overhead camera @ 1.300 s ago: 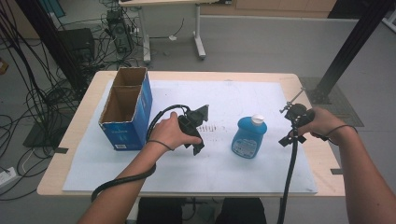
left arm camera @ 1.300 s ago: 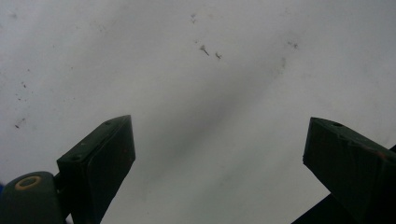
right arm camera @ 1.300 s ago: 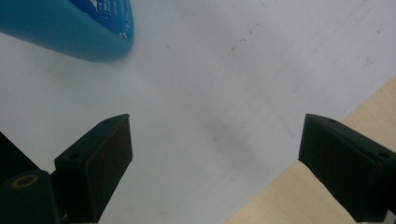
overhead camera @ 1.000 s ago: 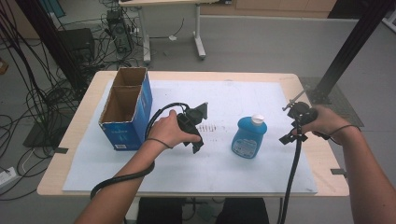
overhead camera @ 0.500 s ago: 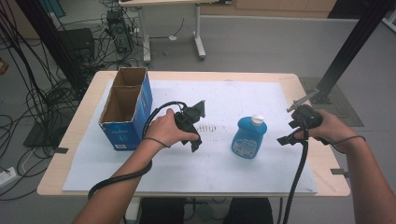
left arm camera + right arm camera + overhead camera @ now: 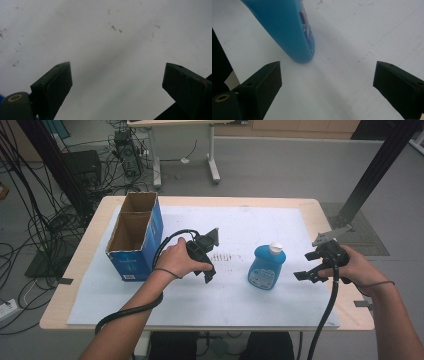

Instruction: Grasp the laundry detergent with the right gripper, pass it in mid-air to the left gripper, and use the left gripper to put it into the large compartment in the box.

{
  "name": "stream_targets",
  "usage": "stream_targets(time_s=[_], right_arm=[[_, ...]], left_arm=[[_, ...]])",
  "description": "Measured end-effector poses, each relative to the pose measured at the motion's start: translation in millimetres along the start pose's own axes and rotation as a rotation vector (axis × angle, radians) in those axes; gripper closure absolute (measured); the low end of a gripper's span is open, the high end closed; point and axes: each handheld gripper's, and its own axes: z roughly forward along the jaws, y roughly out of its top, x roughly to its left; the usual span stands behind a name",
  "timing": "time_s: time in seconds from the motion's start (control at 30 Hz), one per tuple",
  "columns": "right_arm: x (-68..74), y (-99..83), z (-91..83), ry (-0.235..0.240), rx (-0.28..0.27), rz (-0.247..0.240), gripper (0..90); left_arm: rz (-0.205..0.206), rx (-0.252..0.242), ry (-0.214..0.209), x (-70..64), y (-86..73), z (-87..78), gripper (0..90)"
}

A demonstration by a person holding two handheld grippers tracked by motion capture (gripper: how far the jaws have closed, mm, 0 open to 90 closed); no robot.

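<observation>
Since earlier, I'm bringing my right tongs (image 6: 306, 268), apart, beside the bottle (image 6: 266, 266); left tongs (image 6: 212, 255) apart too. It's looking light, slippery; I'm aiming for its flat sides.

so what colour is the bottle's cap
White, on a blue bottle; the cap shows best in the high view.

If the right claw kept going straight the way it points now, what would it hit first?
Probably the white table sheet: the open right claw tilts down at it. The blue plastic bottle sits left of that line, so it would likely be missed, though depth is unclear.
</observation>
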Motion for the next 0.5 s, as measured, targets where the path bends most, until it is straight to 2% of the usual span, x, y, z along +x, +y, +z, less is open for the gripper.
stream_targets(time_s=[0.17, 0.3, 0.5], right_arm=[[-1.4, -15.2, 5.3, 0.022, -0.045, -0.012, 6.8], [-3.4, -28.2, 10.7, 0.046, -0.087, -0.003, 6.6], [-3.1, -40.9, 17.1, 0.062, -0.121, -0.007, 5.6]], left_arm=[[-0.004, 0.0, -0.001, 0.6, -0.1, 1.1, 9.5], [-0.005, 0.006, 0.002, 0.7, 0.2, 2.4, 9.3], [-0.007, 0.005, 0.001, 1.8, -1.1, 3.6, 9.3]])
